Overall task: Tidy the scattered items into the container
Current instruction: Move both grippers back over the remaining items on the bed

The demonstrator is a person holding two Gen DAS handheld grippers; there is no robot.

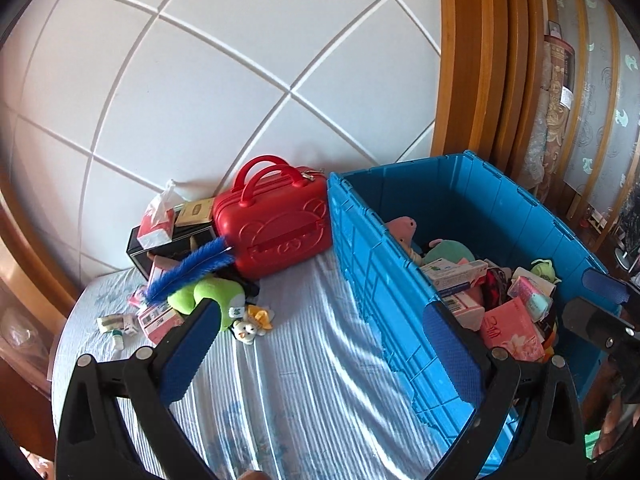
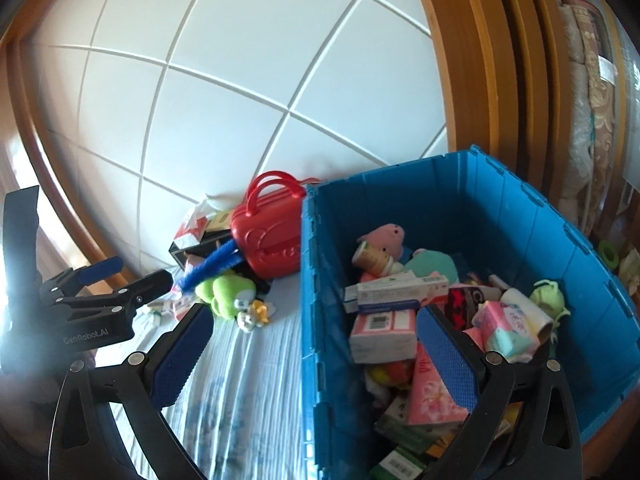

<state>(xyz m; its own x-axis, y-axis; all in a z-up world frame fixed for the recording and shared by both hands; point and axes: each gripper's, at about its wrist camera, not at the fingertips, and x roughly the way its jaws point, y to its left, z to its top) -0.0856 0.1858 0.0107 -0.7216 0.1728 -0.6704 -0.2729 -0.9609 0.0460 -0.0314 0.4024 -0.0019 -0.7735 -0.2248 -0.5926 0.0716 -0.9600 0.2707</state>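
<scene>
Ahead of the gripper, white padded wall panel (image 1: pixel 224 92) with diagonal seams forming a diamond grid, bordered by a curved wooden frame (image 1: pixel 460 60). Right of the frame, further vertical wooden mouldings (image 2: pixel 516 60), then rolled patterned fabric (image 1: pixel 554 92) standing upright and a pale patterned glass panel (image 1: pixel 600 80). Below, light blue striped bed sheet (image 1: pixel 304 364), creased. Strong daylight from the left, glare at that edge.
</scene>
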